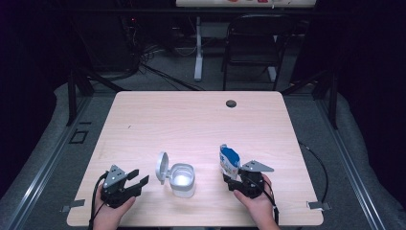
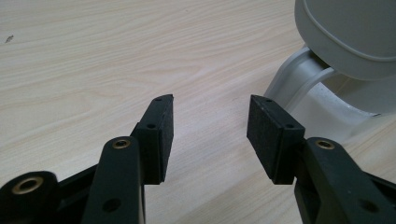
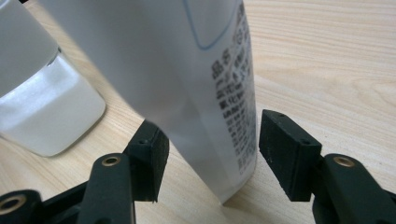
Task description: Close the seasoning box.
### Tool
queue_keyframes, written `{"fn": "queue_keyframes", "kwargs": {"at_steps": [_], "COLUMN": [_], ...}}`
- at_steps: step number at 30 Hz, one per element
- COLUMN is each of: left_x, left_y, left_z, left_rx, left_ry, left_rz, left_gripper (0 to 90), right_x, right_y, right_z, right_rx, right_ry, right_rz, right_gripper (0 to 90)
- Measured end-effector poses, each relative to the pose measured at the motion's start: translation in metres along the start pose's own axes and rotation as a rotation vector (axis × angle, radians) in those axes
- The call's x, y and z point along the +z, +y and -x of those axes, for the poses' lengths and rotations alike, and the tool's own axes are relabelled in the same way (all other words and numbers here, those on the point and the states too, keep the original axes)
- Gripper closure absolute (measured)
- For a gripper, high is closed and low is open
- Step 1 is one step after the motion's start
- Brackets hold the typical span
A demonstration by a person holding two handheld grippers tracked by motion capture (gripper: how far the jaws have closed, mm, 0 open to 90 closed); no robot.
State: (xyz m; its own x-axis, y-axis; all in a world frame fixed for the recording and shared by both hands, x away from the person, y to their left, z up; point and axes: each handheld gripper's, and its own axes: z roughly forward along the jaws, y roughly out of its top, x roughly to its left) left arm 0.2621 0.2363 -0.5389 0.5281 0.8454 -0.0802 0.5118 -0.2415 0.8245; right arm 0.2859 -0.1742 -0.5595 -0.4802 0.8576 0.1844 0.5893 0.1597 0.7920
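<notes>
A small white and blue carton (image 1: 229,160) stands upright on the wooden table (image 1: 191,120) at the front right. My right gripper (image 1: 231,179) straddles its base; in the right gripper view the carton (image 3: 201,93) sits between the jaws of that gripper (image 3: 210,144), with a thin gap at the right pad (image 3: 285,149), so it is open. A grey bin (image 1: 182,179) with its flip lid (image 1: 162,167) raised stands at the front centre. My left gripper (image 1: 137,178) rests open just left of it, nothing between its jaws (image 2: 210,126). The lid (image 2: 350,32) looms at that view's upper right.
A dark cable grommet (image 1: 231,103) sits near the table's far edge. Behind the table stand a black chair (image 1: 253,43) and a white desk leg (image 1: 197,48) on a dark floor. The bin's body (image 3: 46,107) lies left of the carton.
</notes>
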Motion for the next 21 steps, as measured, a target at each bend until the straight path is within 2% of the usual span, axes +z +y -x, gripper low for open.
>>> {"fn": "queue_keyframes", "kwargs": {"at_steps": [8, 10, 21], "left_x": [0.000, 0.000, -0.003], "left_y": [0.000, 0.000, 0.004], "left_z": [0.000, 0.001, 0.004], "left_rx": [-0.002, -0.001, 0.006], "left_ry": [-0.001, 0.000, -0.006], "left_rz": [0.001, 0.001, 0.004], "left_gripper": [51.8, 51.8, 53.0], "right_x": [-0.005, -0.006, -0.017], "right_y": [-0.001, -0.003, -0.009], "right_z": [0.001, 0.000, 0.002], "right_rx": [-0.007, 0.004, -0.005], "right_ry": [-0.002, 0.011, 0.010], "right_rz": [-0.010, 0.009, 0.013], "right_gripper": [42.2, 41.8, 40.9]}}
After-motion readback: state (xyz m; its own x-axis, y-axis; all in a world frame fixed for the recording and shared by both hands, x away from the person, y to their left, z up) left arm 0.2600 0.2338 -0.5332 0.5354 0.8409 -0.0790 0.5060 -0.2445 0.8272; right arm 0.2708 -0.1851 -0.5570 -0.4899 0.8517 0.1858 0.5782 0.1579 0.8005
